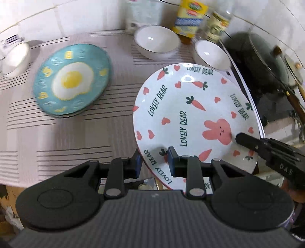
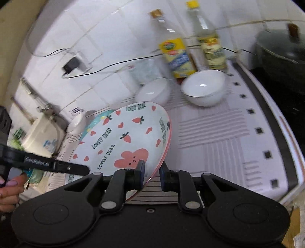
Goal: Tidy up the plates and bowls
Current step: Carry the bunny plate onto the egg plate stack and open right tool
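- While the left wrist view looks down on the striped cloth (image 1: pixel 66 137), the left gripper (image 1: pixel 154 162) straddles the near rim of the rabbit plate (image 1: pixel 190 106), one blue pad above the face and one under the edge, so it looks clamped on that rim
- In the same view the right gripper (image 1: pixel 240 138) reaches in from the right, one black finger lying on the plate beside the pink rabbit; its other finger is hidden here
- The egg plate (image 1: pixel 72 80) lies flat on the cloth to the left of the rabbit plate and apart from it, seemingly atop a second plate; two white bowls (image 1: pixel 156 41) stand beyond, near the bottles (image 1: pixel 190 17)
- From the right wrist view, the right gripper (image 2: pixel 151 174) has the rabbit plate (image 2: pixel 129 133) rim between its pads, closed on it or nearly so; the plate is tilted, its far edge raised above the cloth
- Here the left gripper (image 2: pixel 83 169) shows as one black finger on the plate's left side
- Judged from both views, the plate is carried by both grippers on opposite rims, and the egg plate lies to the left, nearer the left hand, so the stacking move would run leftward
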Demonstrator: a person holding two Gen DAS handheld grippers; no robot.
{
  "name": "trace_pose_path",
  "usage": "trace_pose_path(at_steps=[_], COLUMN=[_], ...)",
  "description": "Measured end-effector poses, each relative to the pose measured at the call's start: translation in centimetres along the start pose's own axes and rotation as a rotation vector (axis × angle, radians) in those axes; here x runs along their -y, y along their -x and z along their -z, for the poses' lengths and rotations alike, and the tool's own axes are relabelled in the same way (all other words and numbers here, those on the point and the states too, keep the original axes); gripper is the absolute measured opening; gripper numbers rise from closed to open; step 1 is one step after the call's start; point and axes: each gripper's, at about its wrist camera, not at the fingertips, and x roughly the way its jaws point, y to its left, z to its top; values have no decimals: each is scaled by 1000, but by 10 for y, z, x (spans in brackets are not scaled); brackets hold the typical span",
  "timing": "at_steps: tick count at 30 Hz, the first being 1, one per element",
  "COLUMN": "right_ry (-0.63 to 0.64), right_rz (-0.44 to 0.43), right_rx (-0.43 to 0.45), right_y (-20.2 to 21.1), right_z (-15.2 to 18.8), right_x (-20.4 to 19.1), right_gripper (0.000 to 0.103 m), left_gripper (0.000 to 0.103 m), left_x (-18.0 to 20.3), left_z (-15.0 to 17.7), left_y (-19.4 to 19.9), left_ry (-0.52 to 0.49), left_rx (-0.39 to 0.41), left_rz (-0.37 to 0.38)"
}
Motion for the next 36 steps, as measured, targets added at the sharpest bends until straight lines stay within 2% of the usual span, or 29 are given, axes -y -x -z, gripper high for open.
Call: trace_pose_path(at_steps=[7,12,17,26,36], right_ry=[78,95,103,152,109], right_rz=[-61,-115,-139,-161,-135], right_rx=[-7,-2,-36,-84,-166], right_y=[-21,-40,-63,-118,-187], right_z=[-15,-30,-48,-74,-77], right_x=[-41,-66,-80,-114,-127], right_gripper=[22,22,22,22,22], left_gripper=[25,27,27,27,27], left_x=[-40,-68,-93,-159,-220], left_z=[-8,-17,-27,-48,-68], left_y=[29,44,48,32,-11], left_ry=[48,77,101,228,280], left_rx=[58,58,67,27,-70], left_rz=[-38,-61,-64,-23,12])
